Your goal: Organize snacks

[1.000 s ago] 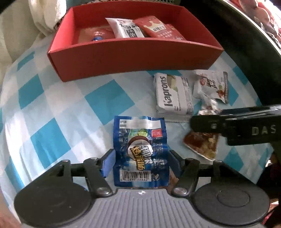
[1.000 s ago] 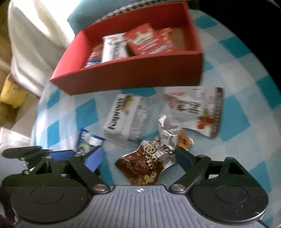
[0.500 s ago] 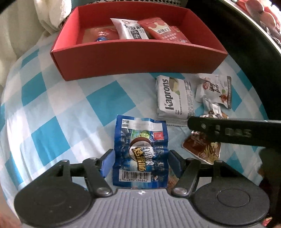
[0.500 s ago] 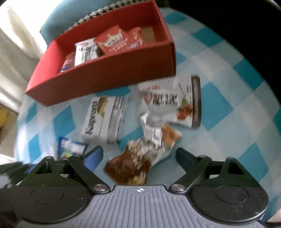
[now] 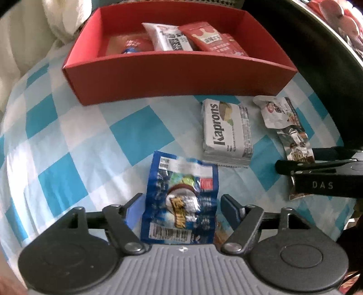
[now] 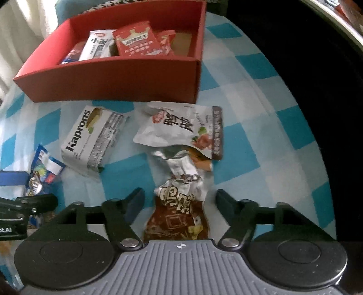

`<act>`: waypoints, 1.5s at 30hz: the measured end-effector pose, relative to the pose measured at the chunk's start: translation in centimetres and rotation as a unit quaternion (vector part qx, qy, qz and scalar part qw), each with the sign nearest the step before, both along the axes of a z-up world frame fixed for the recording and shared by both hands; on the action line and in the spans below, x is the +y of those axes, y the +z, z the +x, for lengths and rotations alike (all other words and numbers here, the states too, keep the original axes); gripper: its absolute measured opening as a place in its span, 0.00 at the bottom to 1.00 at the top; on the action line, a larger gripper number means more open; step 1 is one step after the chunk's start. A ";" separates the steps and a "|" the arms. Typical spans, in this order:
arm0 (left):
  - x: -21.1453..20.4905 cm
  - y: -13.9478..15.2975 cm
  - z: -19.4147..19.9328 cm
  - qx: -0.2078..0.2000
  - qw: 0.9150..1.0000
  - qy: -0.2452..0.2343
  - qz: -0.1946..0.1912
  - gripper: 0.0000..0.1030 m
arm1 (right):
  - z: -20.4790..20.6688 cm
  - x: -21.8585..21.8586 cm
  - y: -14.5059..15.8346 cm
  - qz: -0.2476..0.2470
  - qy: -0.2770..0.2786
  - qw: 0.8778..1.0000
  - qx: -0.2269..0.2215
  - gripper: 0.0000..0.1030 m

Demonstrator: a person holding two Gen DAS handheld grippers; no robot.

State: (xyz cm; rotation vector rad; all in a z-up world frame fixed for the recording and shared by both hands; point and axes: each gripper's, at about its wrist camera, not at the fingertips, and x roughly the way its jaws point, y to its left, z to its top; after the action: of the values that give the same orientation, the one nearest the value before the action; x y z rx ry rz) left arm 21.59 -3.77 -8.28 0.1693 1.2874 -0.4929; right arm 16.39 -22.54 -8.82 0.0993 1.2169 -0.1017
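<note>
A blue snack packet lies flat on the checked cloth between the fingers of my left gripper. The jaws are opening and the pads stand clear of the packet's sides. My right gripper hangs over a crumpled brown and silver packet. Its jaws are closing, with a gap still showing on each side of the packet. Further back stands a red box holding several packets. A white Kaprons pack and a white pouch lie in front of the box.
The blue and white checked cloth covers a rounded table. A dark curved rim runs along the right side. White fabric hangs at the far left. The right gripper reaches in from the right in the left wrist view.
The left jaws have spread away from the blue packet. The right gripper has turned and dropped a little, so the brown packet now sits centred between its narrowing jaws.
</note>
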 end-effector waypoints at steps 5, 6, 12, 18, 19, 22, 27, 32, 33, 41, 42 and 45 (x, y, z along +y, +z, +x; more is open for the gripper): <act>-0.5 -0.2 -0.1 -0.020 1.000 -0.004 0.012 0.66 | 0.5 0.5 -0.2 -0.011 0.023 1.000 -0.009 0.83; -0.5 -0.2 -0.1 -0.020 1.000 -0.009 0.014 0.66 | 0.6 0.3 -0.3 -0.012 0.028 0.999 -0.011 0.82; -0.5 -0.2 -0.3 -0.024 0.999 -0.017 0.024 0.60 | -0.3 -0.1 0.3 -0.010 0.046 0.999 -0.025 0.66; -0.2 0.6 0.1 -0.031 0.999 0.010 0.008 0.60 | -0.4 -0.9 0.8 0.004 0.046 0.998 -0.033 0.53; -0.1 0.7 0.2 -0.034 0.999 0.013 0.006 0.60 | -0.4 -1.0 0.9 0.006 0.047 0.998 -0.035 0.52; 0.2 1.2 0.5 -0.035 0.999 0.021 -0.005 0.60 | -0.4 -1.2 1.1 0.017 0.047 0.998 -0.039 0.52; 0.4 1.3 0.8 -0.027 0.999 0.026 -0.016 0.60 | -0.7 -1.5 2.0 0.034 0.038 0.997 -0.054 0.51; 0.0 1.4 0.7 -0.027 0.999 0.019 -0.017 0.60 | -0.6 -1.4 1.5 0.031 0.038 0.998 -0.042 0.51; -0.2 1.4 0.7 -0.026 0.999 0.017 -0.017 0.60 | -0.6 -1.2 1.3 0.028 0.040 0.998 -0.038 0.51; -0.6 1.3 0.6 -0.018 1.000 0.003 -0.021 0.60 | -2.1 -1.5 1.9 0.089 0.036 0.995 -0.039 0.51; -0.7 1.3 0.7 -0.017 1.000 0.003 -0.023 0.60 | -2.4 -1.6 1.9 0.103 0.036 0.993 -0.038 0.51; -0.6 1.6 0.7 -0.017 0.999 0.000 -0.031 0.60 | -2.8 -1.8 2.0 0.135 0.026 0.990 -0.039 0.51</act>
State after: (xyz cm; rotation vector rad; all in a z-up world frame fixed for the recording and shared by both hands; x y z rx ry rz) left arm 22.26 -4.41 -6.66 0.1255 1.2372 -0.5281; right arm 13.59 -24.36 -6.87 0.3052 1.1482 0.1137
